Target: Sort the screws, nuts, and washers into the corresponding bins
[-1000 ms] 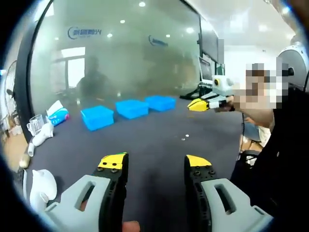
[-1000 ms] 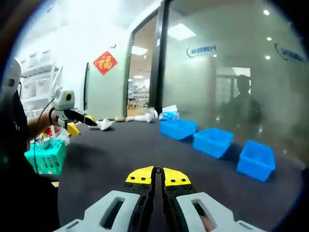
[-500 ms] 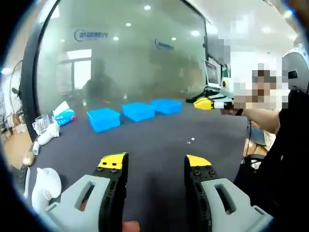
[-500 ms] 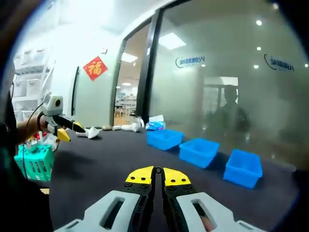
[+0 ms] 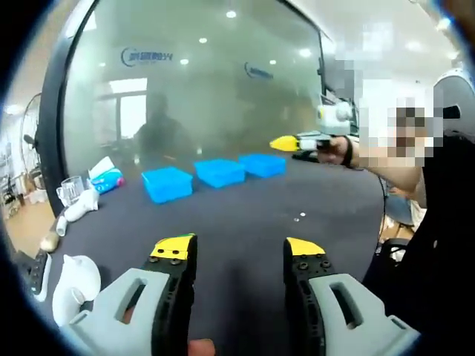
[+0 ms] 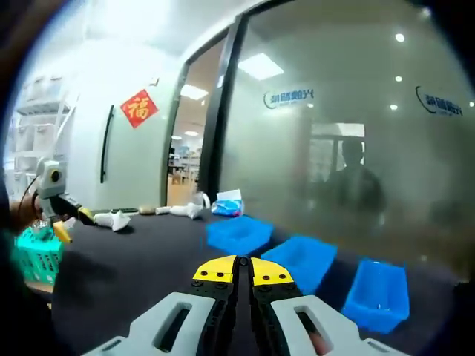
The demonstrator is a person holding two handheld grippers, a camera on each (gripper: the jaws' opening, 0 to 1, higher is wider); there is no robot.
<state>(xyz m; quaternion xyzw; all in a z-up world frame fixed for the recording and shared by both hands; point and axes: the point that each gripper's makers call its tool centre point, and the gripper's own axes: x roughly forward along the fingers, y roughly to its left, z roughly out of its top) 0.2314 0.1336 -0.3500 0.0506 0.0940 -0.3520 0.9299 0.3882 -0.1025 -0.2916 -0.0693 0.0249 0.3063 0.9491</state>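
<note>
Left gripper [image 5: 240, 252] hung jaws apart over the dark table [image 5: 245, 215], right gripper [image 6: 243, 268] had jaws together, three blue bins [image 5: 168, 182] sat in a row far side, small hardware bits [image 5: 297, 217] lay loose mid-table.

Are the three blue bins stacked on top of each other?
No, the three blue bins sit side by side in a row on the dark table.

Left gripper [image 5: 240, 254] and right gripper [image 6: 243, 269]: grey slotted plastic bodies, black jaws with yellow tips and small screws; person wears a black top [image 5: 438, 245].
</note>
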